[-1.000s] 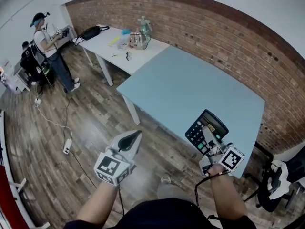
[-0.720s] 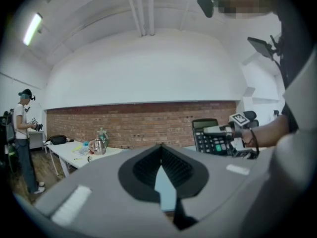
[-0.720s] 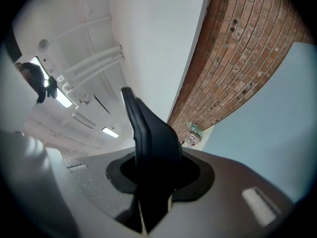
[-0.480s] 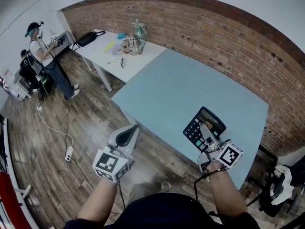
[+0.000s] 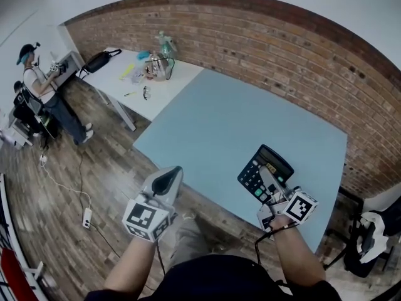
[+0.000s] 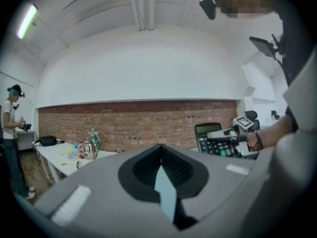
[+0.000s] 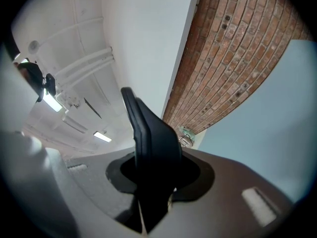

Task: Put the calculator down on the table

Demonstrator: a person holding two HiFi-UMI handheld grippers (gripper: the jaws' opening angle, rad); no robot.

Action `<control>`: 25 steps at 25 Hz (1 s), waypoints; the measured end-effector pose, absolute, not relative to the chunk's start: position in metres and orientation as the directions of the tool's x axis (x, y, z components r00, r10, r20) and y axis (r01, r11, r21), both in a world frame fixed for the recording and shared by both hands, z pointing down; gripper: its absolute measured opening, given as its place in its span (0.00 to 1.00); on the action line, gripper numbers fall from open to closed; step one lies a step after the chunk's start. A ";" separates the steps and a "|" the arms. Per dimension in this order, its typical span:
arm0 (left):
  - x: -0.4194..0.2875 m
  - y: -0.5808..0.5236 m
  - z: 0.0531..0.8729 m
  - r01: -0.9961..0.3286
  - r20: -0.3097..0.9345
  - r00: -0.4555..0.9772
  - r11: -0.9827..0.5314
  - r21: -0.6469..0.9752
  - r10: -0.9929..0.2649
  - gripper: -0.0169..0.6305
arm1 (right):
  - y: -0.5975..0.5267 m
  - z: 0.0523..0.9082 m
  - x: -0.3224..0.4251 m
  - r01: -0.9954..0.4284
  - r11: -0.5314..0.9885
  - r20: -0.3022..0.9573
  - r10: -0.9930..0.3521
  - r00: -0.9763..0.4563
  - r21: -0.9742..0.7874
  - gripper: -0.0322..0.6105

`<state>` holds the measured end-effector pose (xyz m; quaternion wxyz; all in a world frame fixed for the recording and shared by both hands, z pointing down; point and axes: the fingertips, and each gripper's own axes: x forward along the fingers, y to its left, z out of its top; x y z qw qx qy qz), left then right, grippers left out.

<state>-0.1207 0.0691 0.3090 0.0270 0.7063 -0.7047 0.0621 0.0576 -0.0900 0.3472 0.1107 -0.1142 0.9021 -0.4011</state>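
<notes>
A black calculator [image 5: 252, 175] with a green key is held tilted over the near part of the light blue table [image 5: 238, 111], off its surface. My right gripper [image 5: 267, 174] is shut on it, one finger lying across the keys. In the right gripper view the calculator [image 7: 148, 128] stands edge-on between the jaws of my right gripper [image 7: 151, 155]. My left gripper [image 5: 174, 173] is shut and holds nothing, hanging over the wooden floor just before the table's near edge. The left gripper view shows its jaws together [image 6: 161, 165] and the calculator [image 6: 215, 142] off to the right.
A brick wall [image 5: 301, 49] runs behind the table. A white table [image 5: 119, 83] at the back left carries a kettle [image 5: 156, 68], a spray bottle and a black bag. A person [image 5: 37, 89] stands at far left. A chair [image 5: 369, 237] is at the right; a power strip [image 5: 86, 217] lies on the floor.
Both grippers have moved forward toward the table. The calculator, still gripped, now hangs further in over the blue tabletop. The left gripper has come closer to the table's near edge.
</notes>
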 end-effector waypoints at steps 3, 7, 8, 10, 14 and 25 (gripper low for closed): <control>-0.128 0.049 0.309 -0.998 0.120 0.036 -0.042 -0.045 -0.992 0.03 | -0.101 0.348 0.056 -0.141 0.645 -0.104 -0.327 -0.939 -0.751 0.24; -0.135 0.022 0.312 -0.993 0.126 0.101 -0.108 -0.048 -0.987 0.03 | -0.116 0.350 0.054 -0.187 0.645 -0.094 -0.375 -0.922 -0.741 0.24; -0.138 0.015 0.314 -0.991 0.129 0.116 -0.123 -0.045 -0.985 0.03 | -0.119 0.350 0.053 -0.196 0.645 -0.093 -0.385 -0.918 -0.739 0.24; -0.144 0.001 0.315 -0.987 0.134 0.149 -0.156 -0.044 -0.980 0.03 | -0.128 0.351 0.049 -0.217 0.642 -0.087 -0.408 -0.909 -0.735 0.24; -0.160 -0.026 0.315 -0.975 0.141 0.207 -0.216 -0.055 -0.968 0.03 | -0.144 0.354 0.036 -0.261 0.620 -0.072 -0.459 -0.886 -0.740 0.24; -0.208 -0.104 0.324 -0.926 0.140 0.371 -0.377 -0.019 -0.918 0.03 | -0.172 0.345 -0.002 -0.381 0.582 -0.044 -0.585 -0.810 -0.718 0.24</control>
